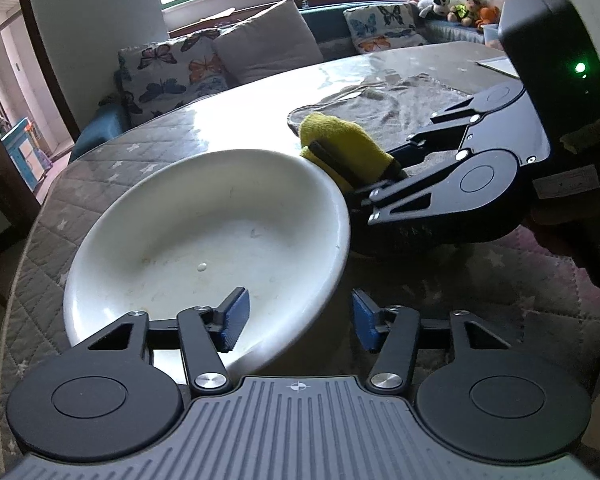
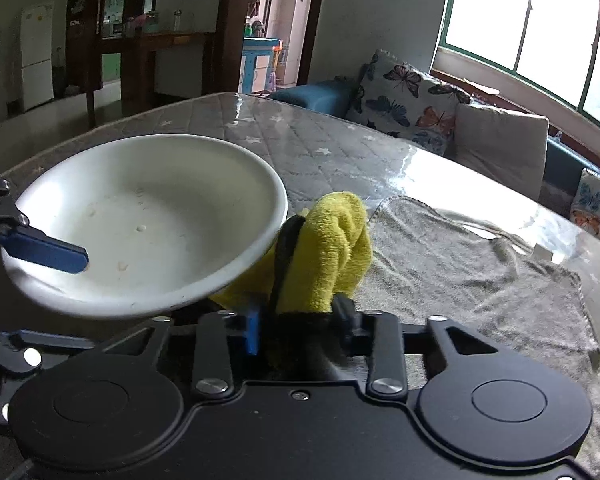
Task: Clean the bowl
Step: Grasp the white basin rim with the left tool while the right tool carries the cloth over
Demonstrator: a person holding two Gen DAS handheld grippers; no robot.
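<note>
A white shallow bowl (image 1: 204, 232) hangs tilted above the table, with faint smears and a droplet inside. My left gripper (image 1: 300, 320) is shut on its near rim, one blue pad inside the bowl and the other under the outer wall. In the right wrist view the bowl (image 2: 148, 216) sits at left with the left gripper's inner finger (image 2: 44, 250) reaching in. My right gripper (image 2: 300, 320) is shut on a folded yellow cloth (image 2: 332, 248). The cloth (image 1: 340, 136) sits just past the bowl's right rim, and part of it is hidden behind the rim.
A crumpled grey towel (image 2: 460, 260) lies on the table (image 2: 300, 140) beyond and to the right of the cloth. The table has a quilted star-pattern cover under a glossy sheet. A sofa with butterfly cushions (image 1: 172, 72) runs along the far edge, below the window.
</note>
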